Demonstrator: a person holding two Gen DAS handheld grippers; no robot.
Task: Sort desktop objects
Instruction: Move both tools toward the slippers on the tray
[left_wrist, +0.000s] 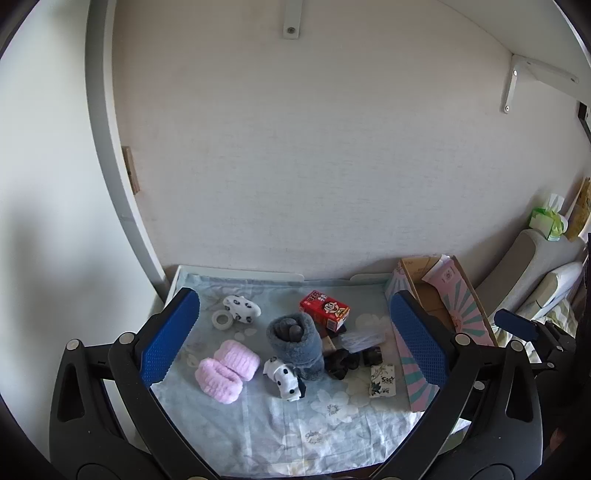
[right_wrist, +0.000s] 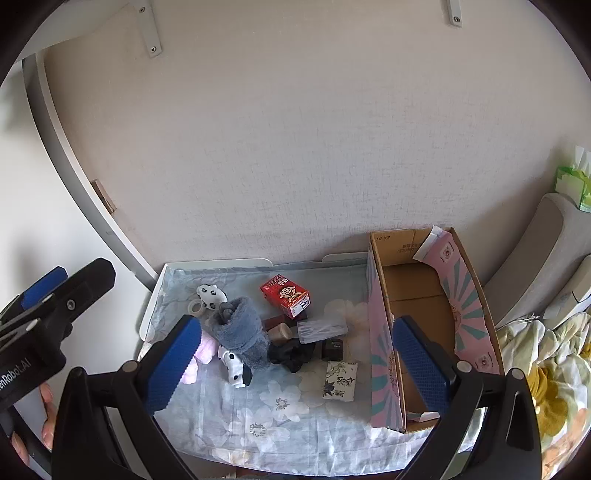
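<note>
Desktop objects lie in a loose pile on the tabletop (left_wrist: 258, 435), under and ahead of both grippers, waiting to be sorted. The cardboard box (right_wrist: 424, 295) stands open just past the right gripper's (right_wrist: 306, 365) right finger, probably so things can be dropped in. It looks almost empty, so the sorting has likely not begun.

The gray fuzzy roll (left_wrist: 295, 343) sits ahead of the left gripper (left_wrist: 295, 339), between its fingers in the view. Pink fluffy bands (left_wrist: 227, 369) lie closer to its left finger, and the red carton (left_wrist: 325, 308) lies farther ahead.

Both grippers tip downward over the pile. Both are wide open and hold nothing.
</note>
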